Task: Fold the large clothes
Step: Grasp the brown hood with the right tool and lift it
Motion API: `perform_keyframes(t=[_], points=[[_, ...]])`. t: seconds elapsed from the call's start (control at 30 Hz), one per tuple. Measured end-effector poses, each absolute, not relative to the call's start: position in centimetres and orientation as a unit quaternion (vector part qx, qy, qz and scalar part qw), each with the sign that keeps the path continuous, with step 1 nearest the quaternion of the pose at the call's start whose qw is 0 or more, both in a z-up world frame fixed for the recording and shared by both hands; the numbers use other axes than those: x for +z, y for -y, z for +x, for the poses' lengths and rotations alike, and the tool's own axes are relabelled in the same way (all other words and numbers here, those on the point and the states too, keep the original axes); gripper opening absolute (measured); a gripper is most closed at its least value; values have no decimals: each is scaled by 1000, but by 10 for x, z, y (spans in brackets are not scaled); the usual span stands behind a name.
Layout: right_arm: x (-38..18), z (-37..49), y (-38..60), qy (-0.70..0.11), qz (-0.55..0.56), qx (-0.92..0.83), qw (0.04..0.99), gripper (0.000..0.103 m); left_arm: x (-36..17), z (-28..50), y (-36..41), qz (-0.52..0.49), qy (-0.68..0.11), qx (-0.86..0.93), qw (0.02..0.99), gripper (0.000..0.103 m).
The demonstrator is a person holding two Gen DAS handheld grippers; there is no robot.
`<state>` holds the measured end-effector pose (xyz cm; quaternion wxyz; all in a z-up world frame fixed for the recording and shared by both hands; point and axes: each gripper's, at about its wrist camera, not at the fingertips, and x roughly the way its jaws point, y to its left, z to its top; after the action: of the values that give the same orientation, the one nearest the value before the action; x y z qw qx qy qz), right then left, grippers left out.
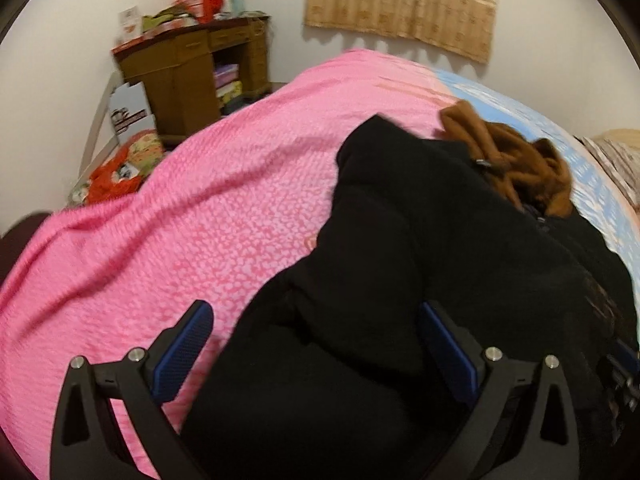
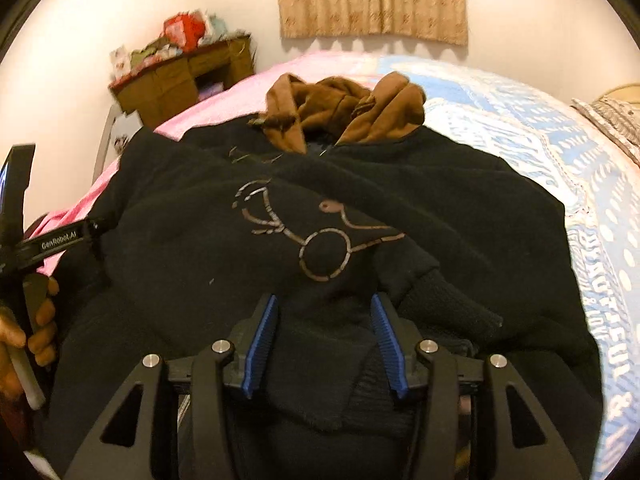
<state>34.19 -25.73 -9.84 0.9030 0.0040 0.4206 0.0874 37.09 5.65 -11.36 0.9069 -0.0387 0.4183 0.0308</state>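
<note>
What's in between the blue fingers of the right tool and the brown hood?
Only the black sweatshirt itself: its front with the printed line drawing stretches from the right tool up to the brown hood. The right wrist view shows this.

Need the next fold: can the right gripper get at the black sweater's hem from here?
Probably yes: the right gripper is open with the black sweater hem fabric already between its fingers, nothing covering it.

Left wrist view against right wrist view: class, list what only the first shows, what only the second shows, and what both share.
Only the left wrist view shows the white box on the floor beside the cabinet. Only the right wrist view shows the outline print on the black sweatshirt, and the person's hand gripping the left hand-held gripper. Both show the sweatshirt, the brown hood, the pink blanket, the curtain and the cabinet.
</note>
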Motion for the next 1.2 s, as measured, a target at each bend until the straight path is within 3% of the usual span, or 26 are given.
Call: perform_keyframes(t=[0.17, 0.33, 0.47, 0.57, 0.9, 1.2], points=[[-23, 341, 284, -399, 16, 116, 909, 50, -49, 386, -55, 8, -380, -10, 925, 103], [65, 370, 324, -362, 69, 109, 923, 50, 14, 433, -62, -36, -370, -53, 927, 103], [102, 401, 342, -329, 118, 107, 931, 51, 36, 463, -40, 0, -352, -53, 934, 103], [88, 435, 344, -346, 149, 95, 921, 55, 27, 493, -21, 16, -359, -51, 932, 103], [8, 600, 333, -439, 90, 48, 893, 55, -21, 622, 53, 35, -414, -27, 909, 103], [-71, 700, 316, -531, 23, 71, 844, 55, -101, 699, 80, 29, -523, -51, 850, 101]])
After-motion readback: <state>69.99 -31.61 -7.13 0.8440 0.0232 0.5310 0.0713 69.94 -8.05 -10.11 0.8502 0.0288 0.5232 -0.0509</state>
